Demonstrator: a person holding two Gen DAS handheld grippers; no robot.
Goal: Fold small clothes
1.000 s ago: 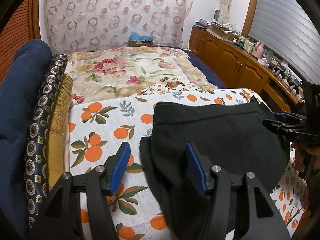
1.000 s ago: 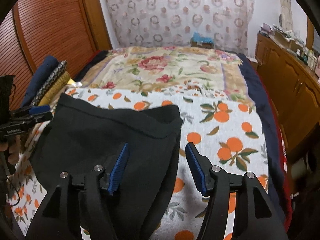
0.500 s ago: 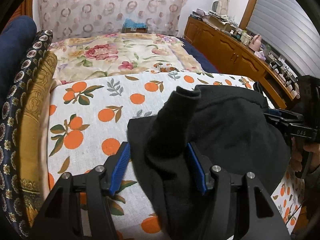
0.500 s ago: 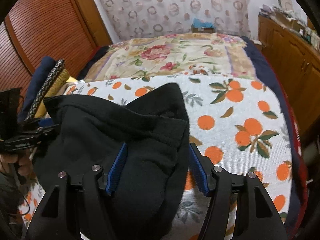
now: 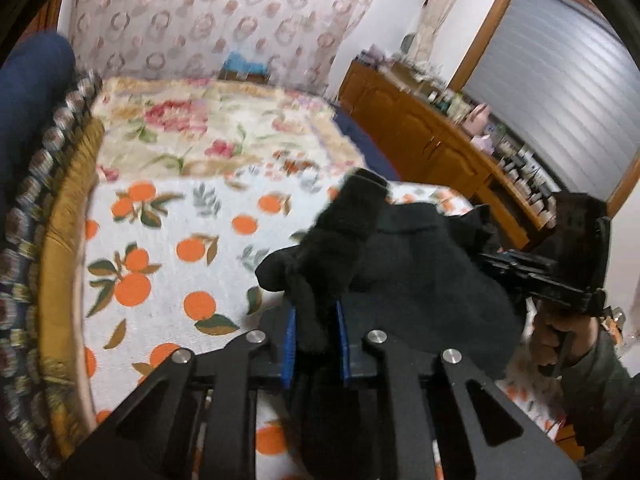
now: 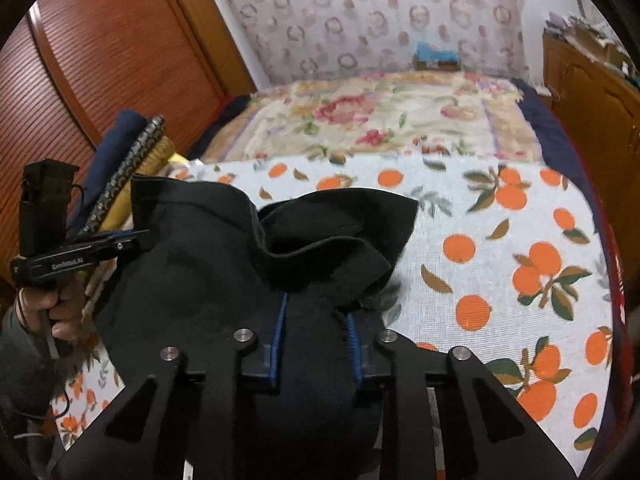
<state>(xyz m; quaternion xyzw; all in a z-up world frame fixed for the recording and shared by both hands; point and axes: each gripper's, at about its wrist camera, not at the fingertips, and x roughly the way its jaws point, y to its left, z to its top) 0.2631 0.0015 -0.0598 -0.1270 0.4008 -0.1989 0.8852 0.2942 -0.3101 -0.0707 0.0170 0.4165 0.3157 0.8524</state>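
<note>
black garment [image 6: 192, 264] pinched by both tools; only right view shows wooden doors [image 6: 112, 52].

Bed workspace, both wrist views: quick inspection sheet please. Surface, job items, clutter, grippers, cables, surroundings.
Surface: orange-print sheet over the bed, floral blanket beyond it.
Job's things: black garment, bunched, a corner pinched at each side.
Clutter: folded textiles stacked along the bed's left edge; blue item on a box at the far wall.
Grippers: left gripper shut on black garment; right gripper shut on black garment.
Cables: thin dark cable below the left hand.
Surroundings: wooden cabinet with small items on top, wooden slatted doors, patterned curtain, window blind.
</note>
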